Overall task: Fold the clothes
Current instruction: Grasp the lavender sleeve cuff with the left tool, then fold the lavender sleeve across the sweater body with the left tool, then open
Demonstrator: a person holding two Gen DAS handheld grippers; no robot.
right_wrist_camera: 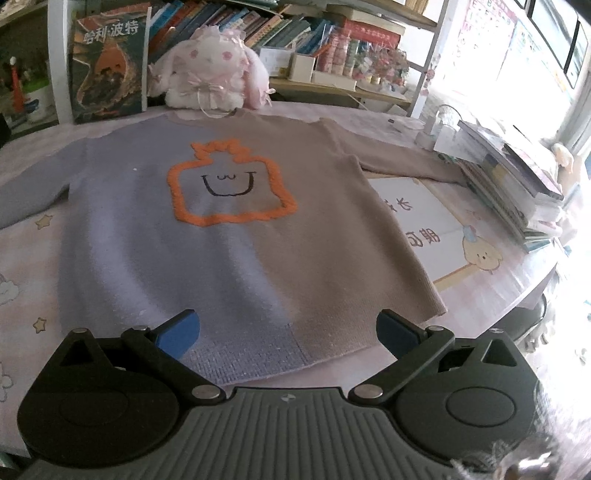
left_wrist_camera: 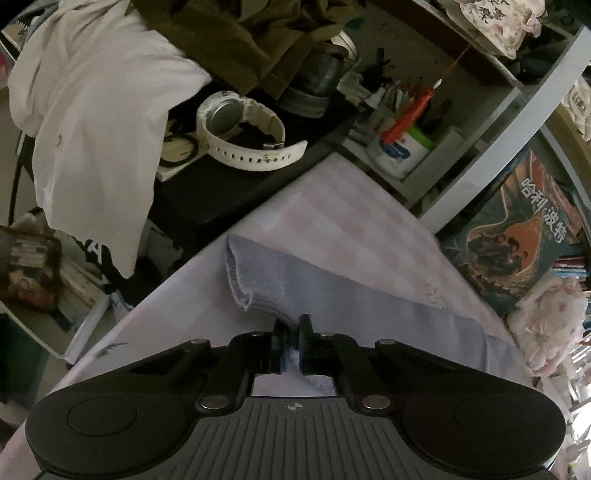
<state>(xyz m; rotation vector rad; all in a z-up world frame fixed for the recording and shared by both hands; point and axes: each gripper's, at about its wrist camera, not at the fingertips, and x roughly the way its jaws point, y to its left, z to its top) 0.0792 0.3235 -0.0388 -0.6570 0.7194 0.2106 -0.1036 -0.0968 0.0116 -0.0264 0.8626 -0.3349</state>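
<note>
We are in a lived-in bedroom or study at home: crowded bookshelves (right_wrist_camera: 295, 26) along the top, a plush rabbit (right_wrist_camera: 210, 74) before them, a pastel tablecloth (right_wrist_camera: 480, 291), clothes (left_wrist_camera: 92, 110) heaped upper left, a wristwatch (left_wrist_camera: 240, 129).

The left wrist view sits low behind its tongs (left_wrist_camera: 291, 341), tilted down and rolled, so the desk (left_wrist_camera: 325, 206) edge runs diagonally; it looks very closely along a lilac sleeve (left_wrist_camera: 280, 284) toward a cluttered side shelf with a white watch (left_wrist_camera: 236, 129). The right wrist view looks from the near desk (right_wrist_camera: 491, 295) edge, angled down over its tongs (right_wrist_camera: 288, 332), across the whole sweater (right_wrist_camera: 229, 229) to bookshelves and a plush rabbit (right_wrist_camera: 210, 74). Both views share the pink desk cover, the sweater's lilac sleeve, the rabbit (left_wrist_camera: 550, 317) and the upright dark book (left_wrist_camera: 524, 229), (right_wrist_camera: 109, 66)
</note>
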